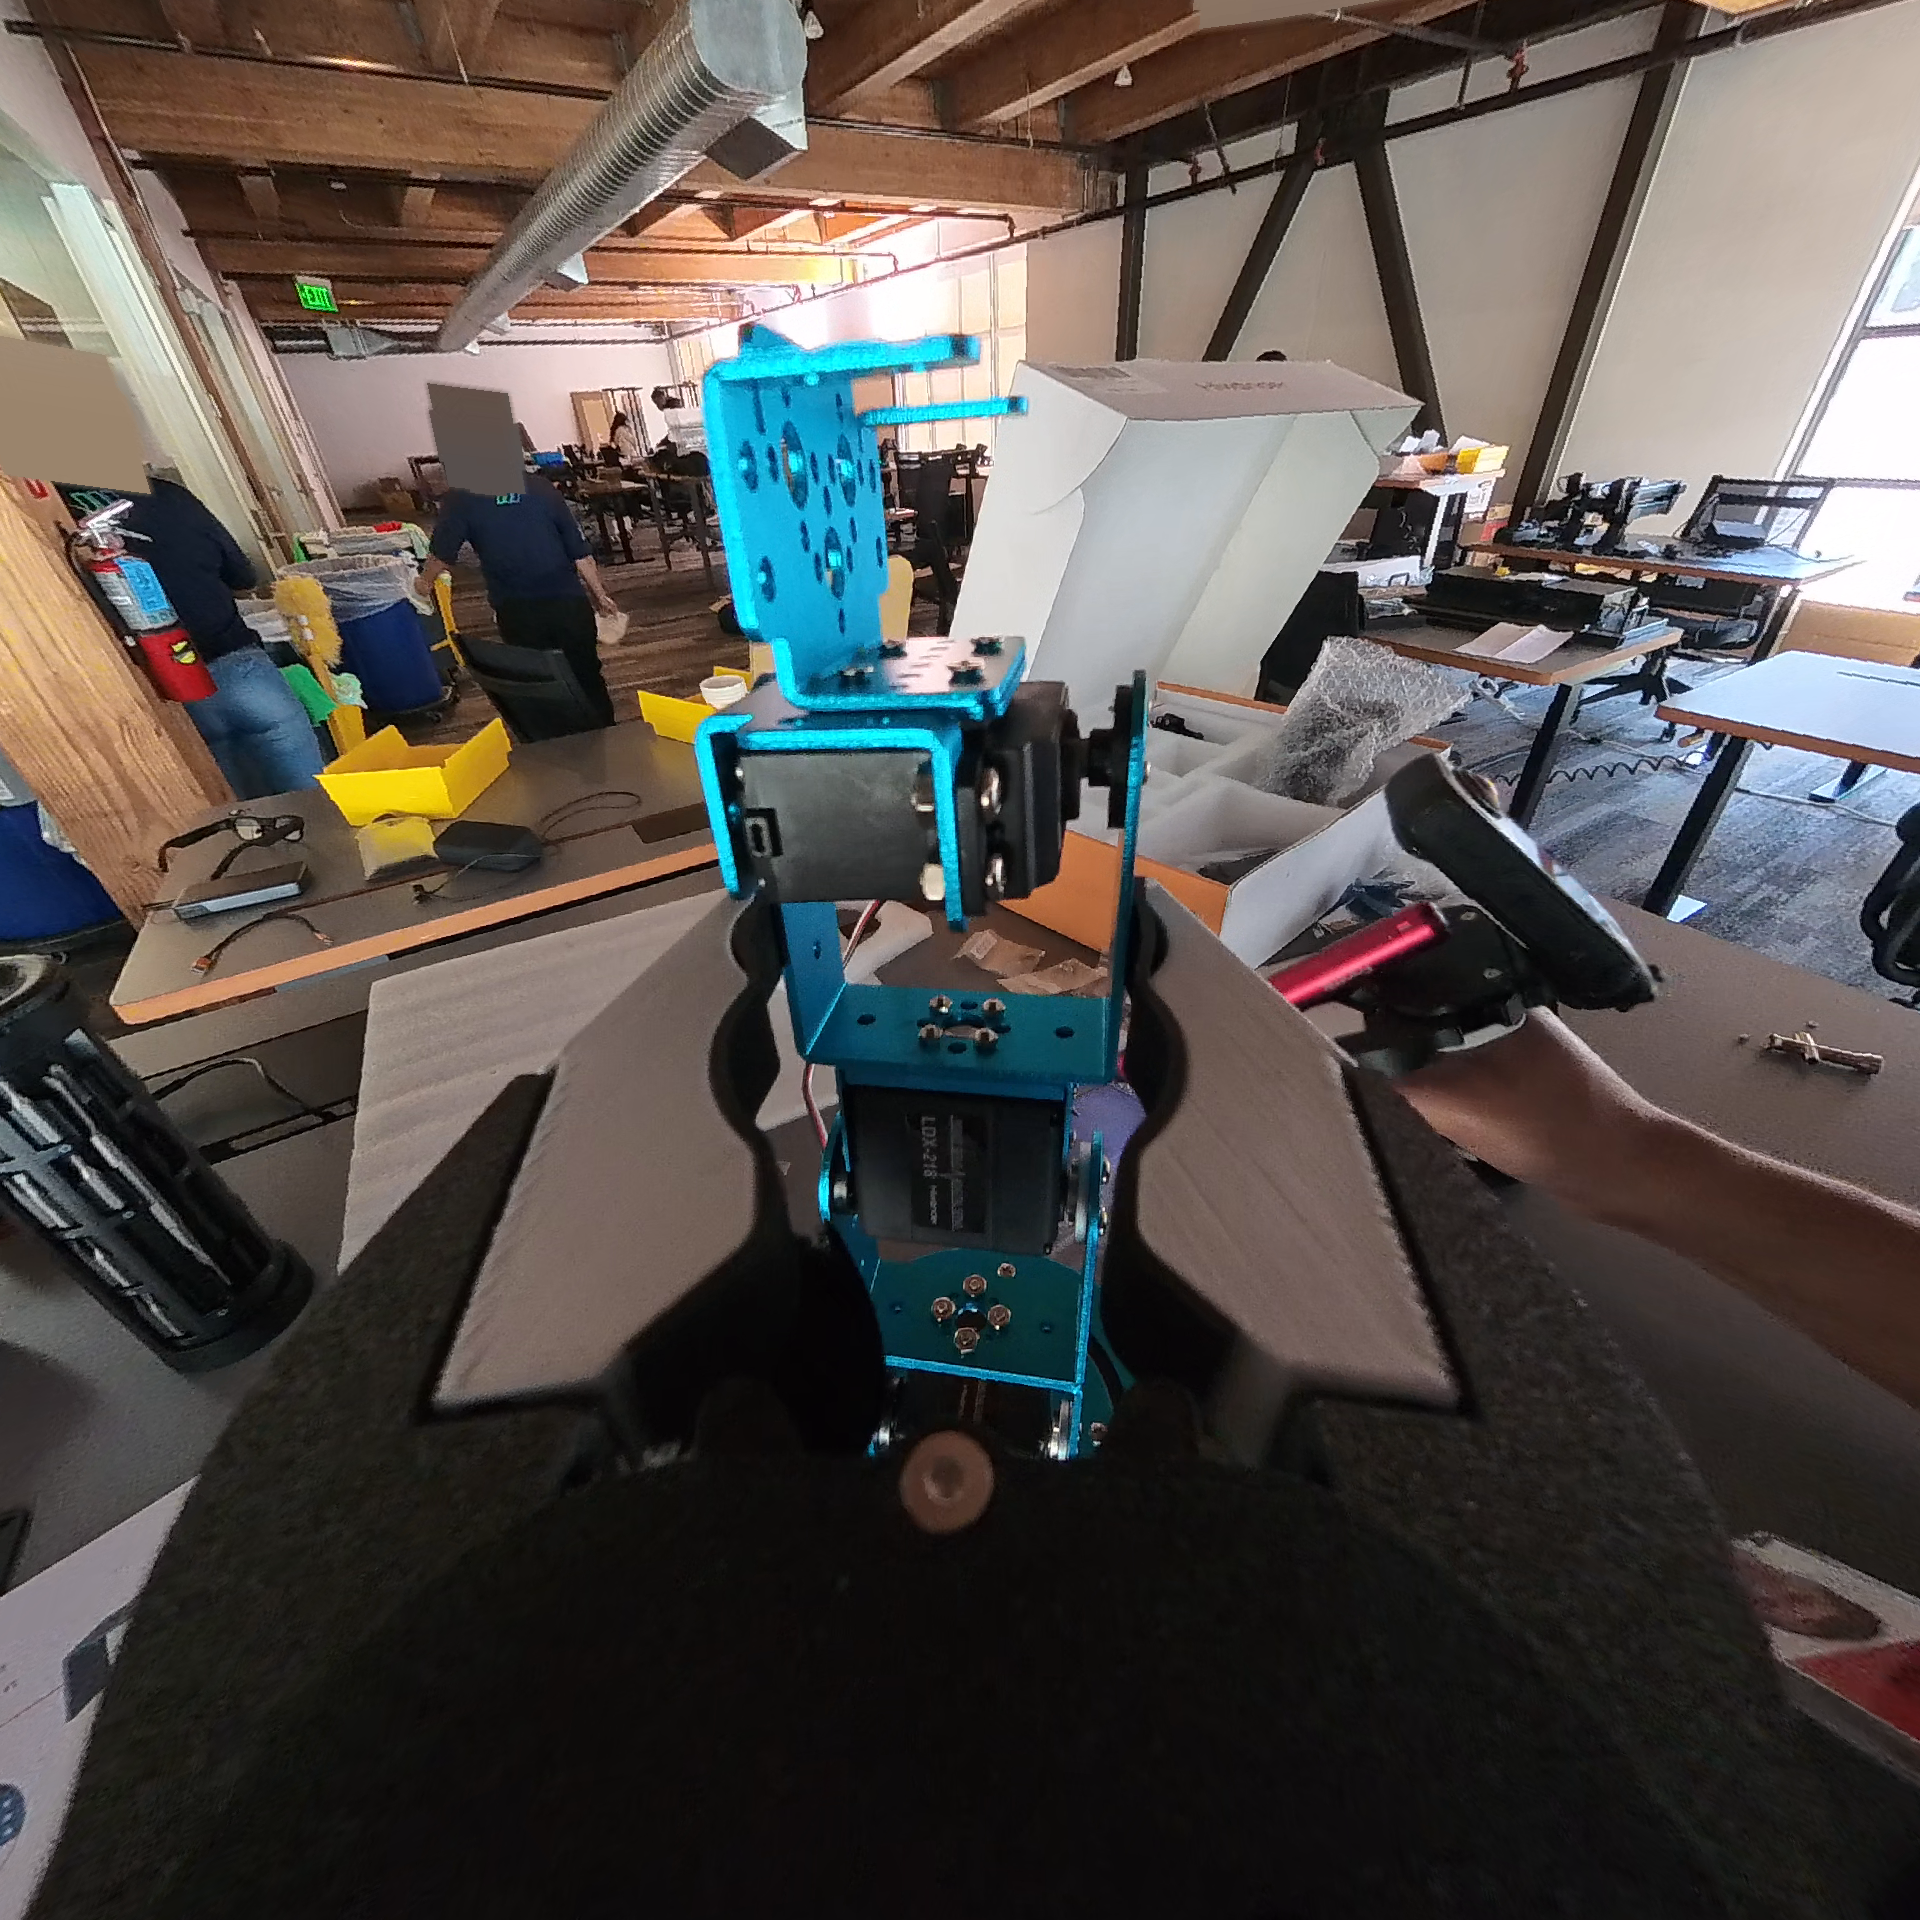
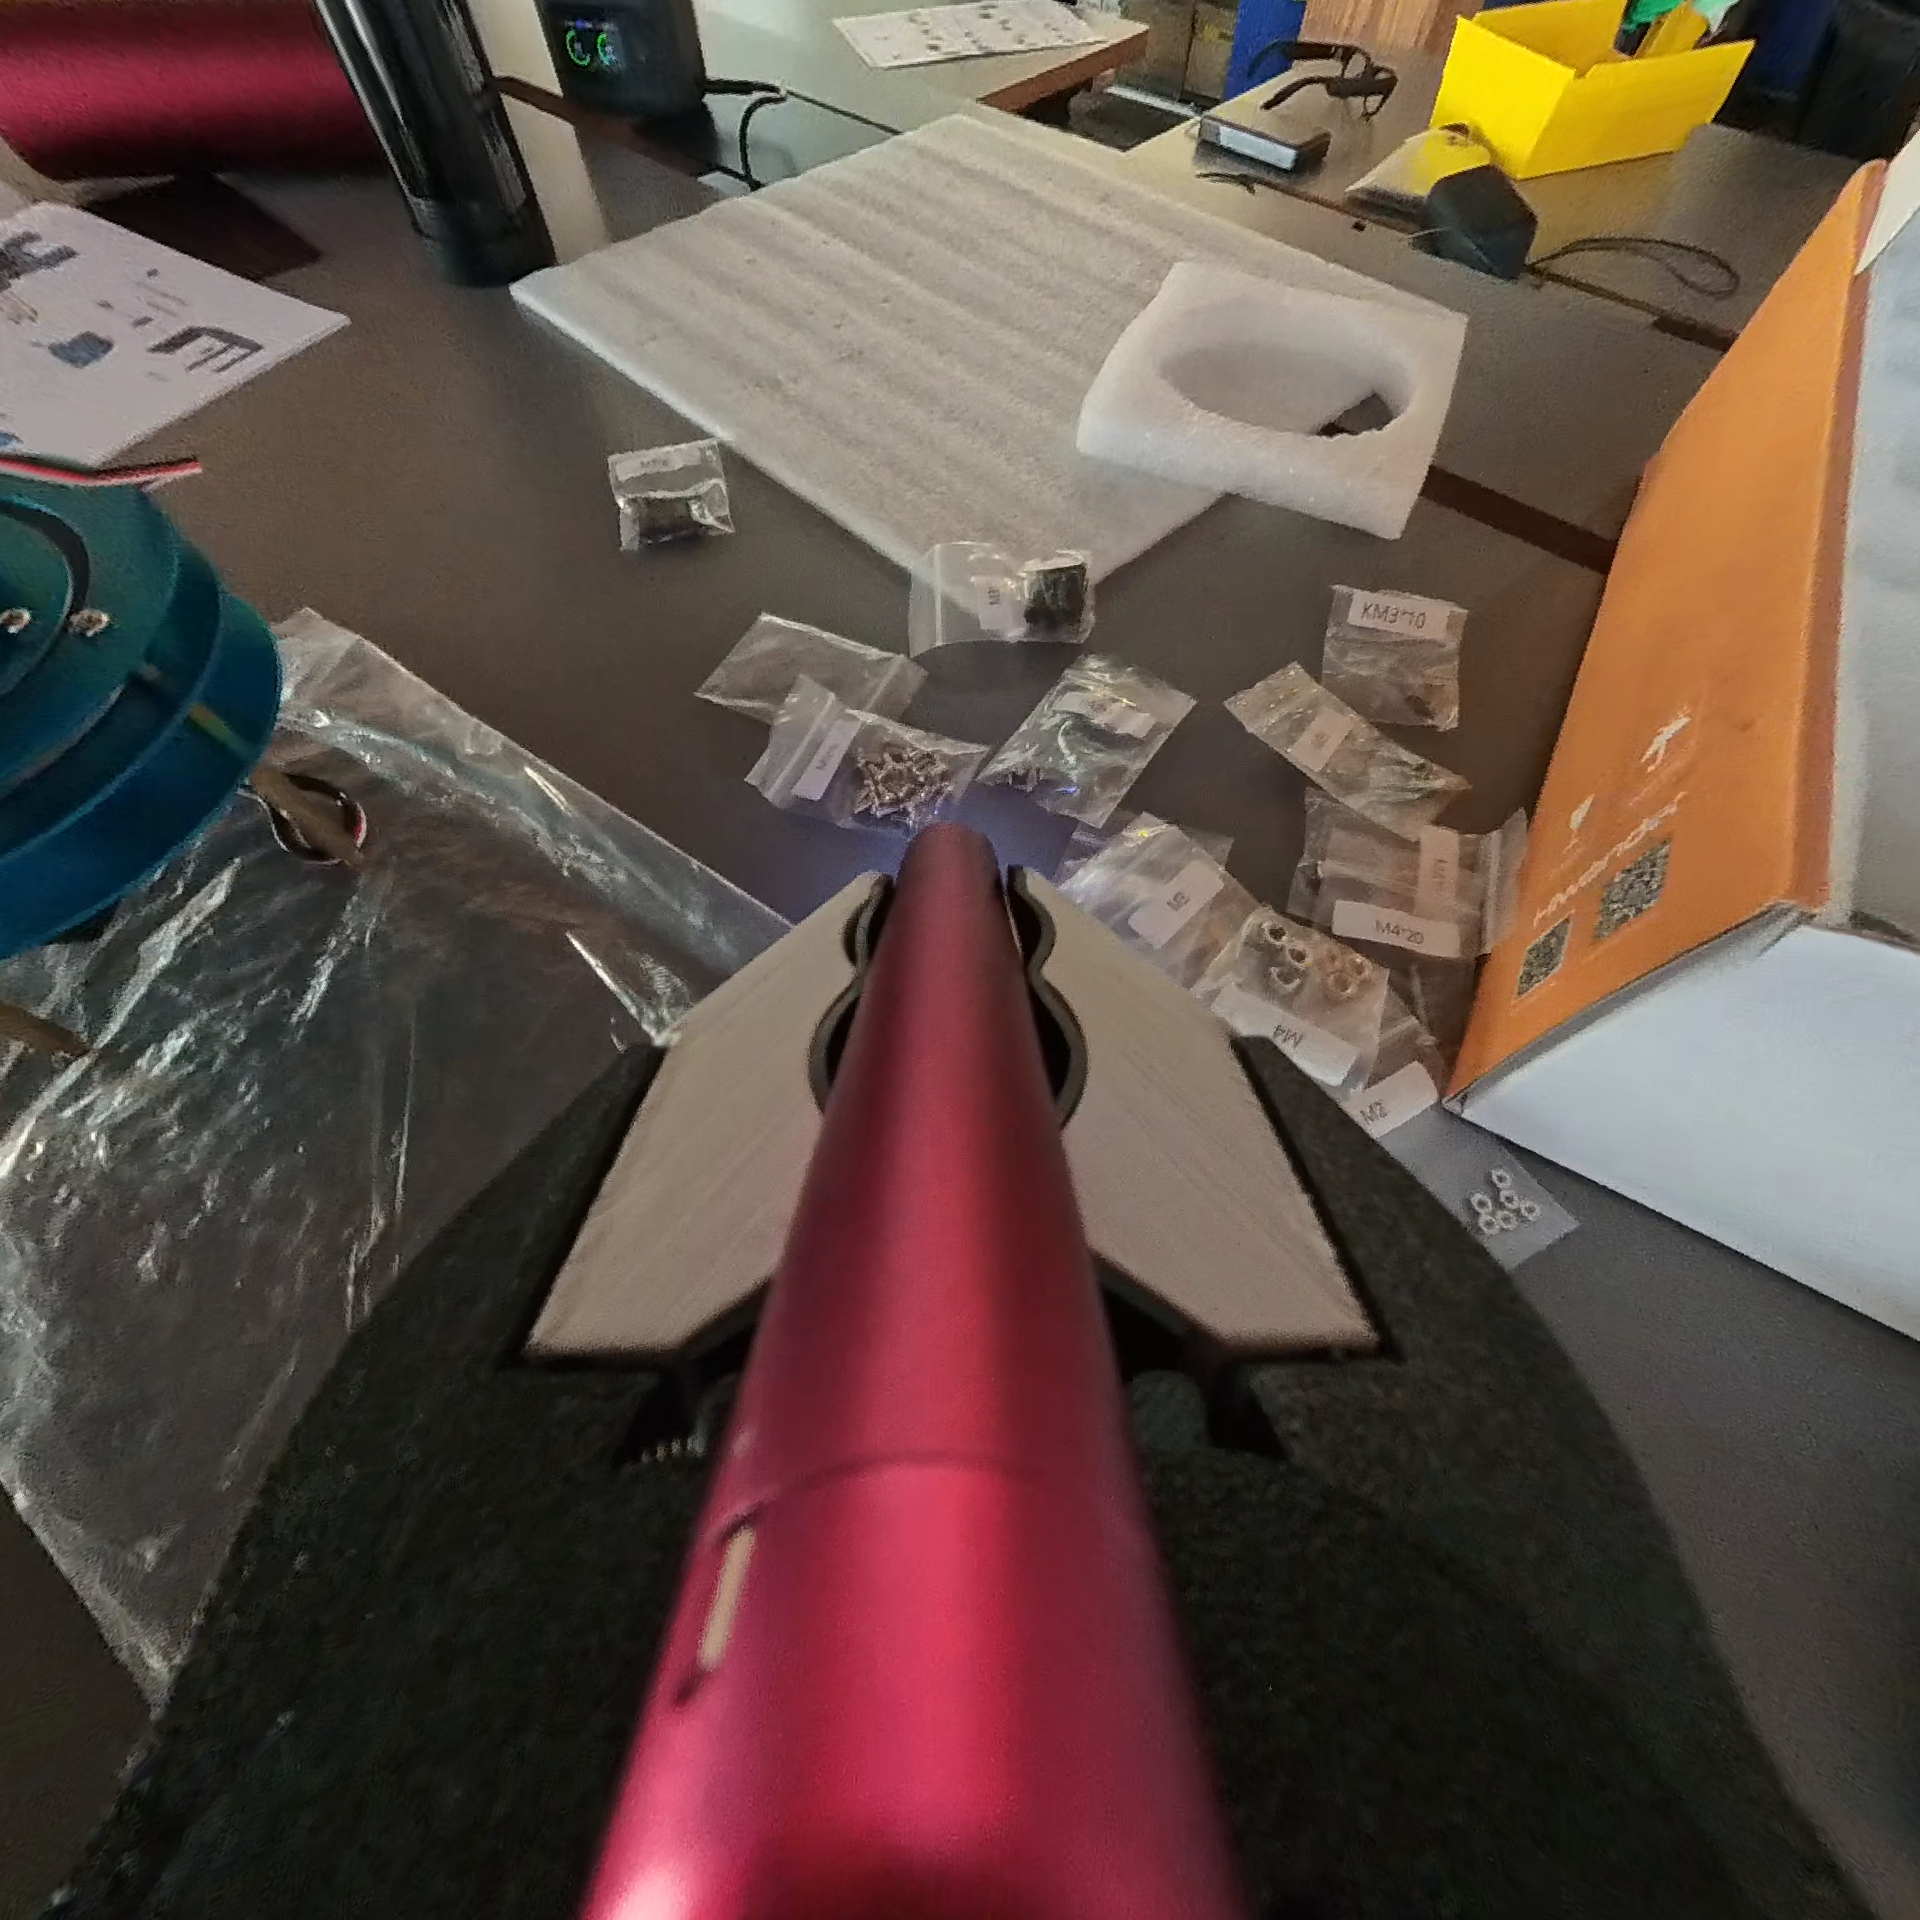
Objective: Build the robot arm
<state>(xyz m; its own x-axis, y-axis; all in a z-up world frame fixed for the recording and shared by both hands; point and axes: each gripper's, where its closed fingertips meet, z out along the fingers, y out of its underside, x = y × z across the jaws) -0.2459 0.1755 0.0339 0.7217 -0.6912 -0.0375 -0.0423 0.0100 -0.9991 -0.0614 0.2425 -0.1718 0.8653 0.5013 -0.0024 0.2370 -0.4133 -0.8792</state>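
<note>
the right gripper (image 2: pixel 943 883) is clamped around a red metal cylinder tool (image 2: pixel 925 1351) that runs forward between its grey fingers (image 2: pixel 727 1143), a faint blue glow at its far tip. just beyond the tip, small clear bags of screws and nuts (image 2: pixel 883 764) lie scattered on the dark surface (image 2: pixel 468 499). a white foam sheet (image 2: pixel 914 312) lies farther off, an orange and white box (image 2: pixel 1683 748) at right, crinkled clear plastic (image 2: pixel 260 1091) and a teal round metal part (image 2: pixel 114 707) at left.

my two grippers, one blue servo arm (image 1: pixel 914 831) at 12, one red screwdriver (image 2: pixel 935 1299), two foam pieces (image 2: pixel 914 312) at 12, one orange-and-white box (image 2: pixel 1704 727) at 2, a dozen-ish hardware baggies (image 2: pixel 862 753)
</note>
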